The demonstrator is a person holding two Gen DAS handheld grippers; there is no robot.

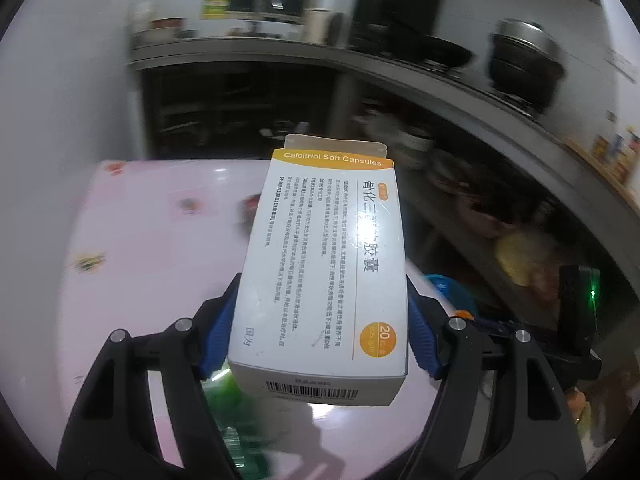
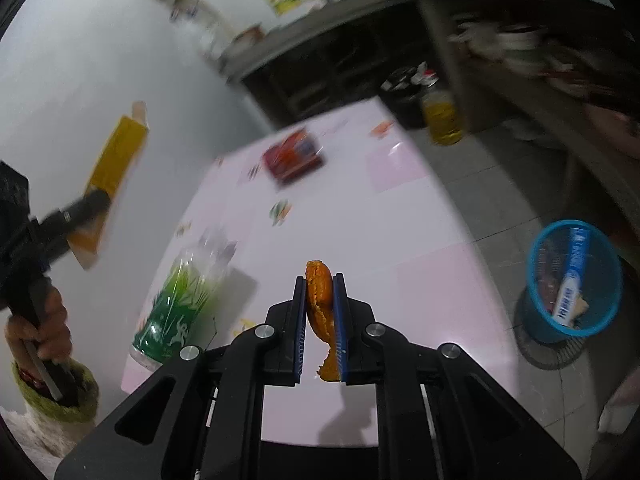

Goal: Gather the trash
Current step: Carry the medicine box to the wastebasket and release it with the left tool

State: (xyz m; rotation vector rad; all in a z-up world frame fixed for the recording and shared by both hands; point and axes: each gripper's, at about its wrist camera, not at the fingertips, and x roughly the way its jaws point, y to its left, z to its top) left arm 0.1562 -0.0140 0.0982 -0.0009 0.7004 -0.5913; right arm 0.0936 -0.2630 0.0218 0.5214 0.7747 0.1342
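My left gripper (image 1: pixel 320 308) is shut on a white and orange medicine box (image 1: pixel 324 264), its blue pads pressing both long sides, and holds it above the pink table (image 1: pixel 152 264). In the right wrist view the same box (image 2: pixel 116 160) shows at the far left, raised in the left gripper (image 2: pixel 92 204). My right gripper (image 2: pixel 320 280) is shut on a piece of orange peel (image 2: pixel 320 300) over the table (image 2: pixel 400 248). A green plastic bottle (image 2: pixel 176 308) lies on the table at the left, and a red wrapper (image 2: pixel 294 158) lies farther back.
A blue bin (image 2: pixel 574 280) with a blue-white carton in it stands on the tiled floor right of the table. A dark counter with shelves (image 1: pixel 248 100) runs behind, with pots (image 1: pixel 524 64) on top. A yellow oil bottle (image 2: pixel 442 116) stands by the table's far corner.
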